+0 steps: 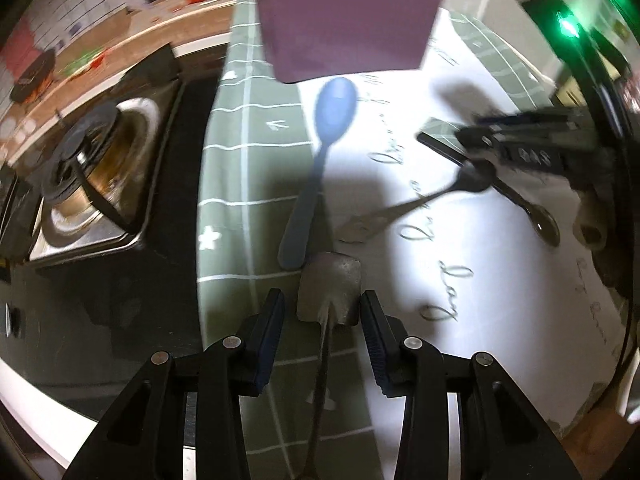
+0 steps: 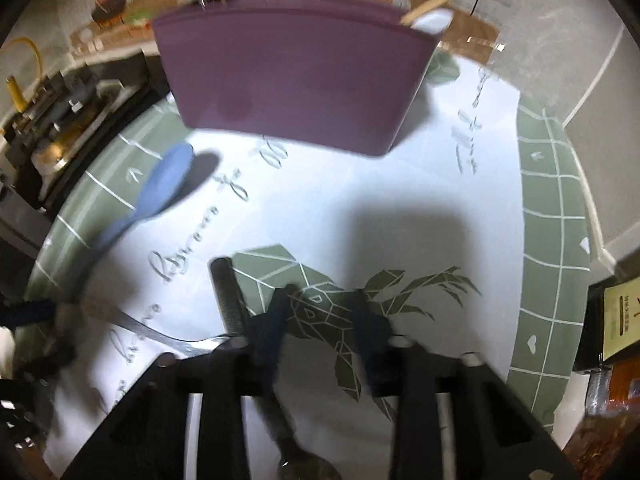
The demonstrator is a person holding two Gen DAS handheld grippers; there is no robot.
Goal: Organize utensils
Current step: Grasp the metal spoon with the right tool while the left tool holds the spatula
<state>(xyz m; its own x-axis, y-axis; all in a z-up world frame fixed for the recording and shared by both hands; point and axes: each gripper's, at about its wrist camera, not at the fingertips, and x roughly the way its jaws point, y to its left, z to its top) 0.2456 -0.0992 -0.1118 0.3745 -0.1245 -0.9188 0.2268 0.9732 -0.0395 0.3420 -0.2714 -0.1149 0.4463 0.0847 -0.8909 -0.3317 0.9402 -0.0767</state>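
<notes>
A purple utensil holder [image 1: 346, 26] stands at the far side of the mat; it also shows in the right wrist view [image 2: 296, 76]. A blue spoon [image 1: 320, 160] lies in front of it, also in the right wrist view [image 2: 152, 196]. My left gripper [image 1: 323, 304] is open, with a small metal shovel-shaped spoon [image 1: 330, 294] lying between its fingers. My right gripper [image 2: 320, 304] is open over the mat; it shows in the left wrist view [image 1: 516, 144] above a metal fork [image 1: 408, 208] and a dark-handled spoon [image 1: 536, 216]. The dark handle [image 2: 228, 296] lies beside its left finger.
A green and white mat [image 1: 232, 184] covers the counter. A gas stove burner [image 1: 92, 160] sits to the left. Wooden shelf clutter runs along the back [image 2: 120, 16]. Boxes [image 2: 616, 328] stand at the right edge.
</notes>
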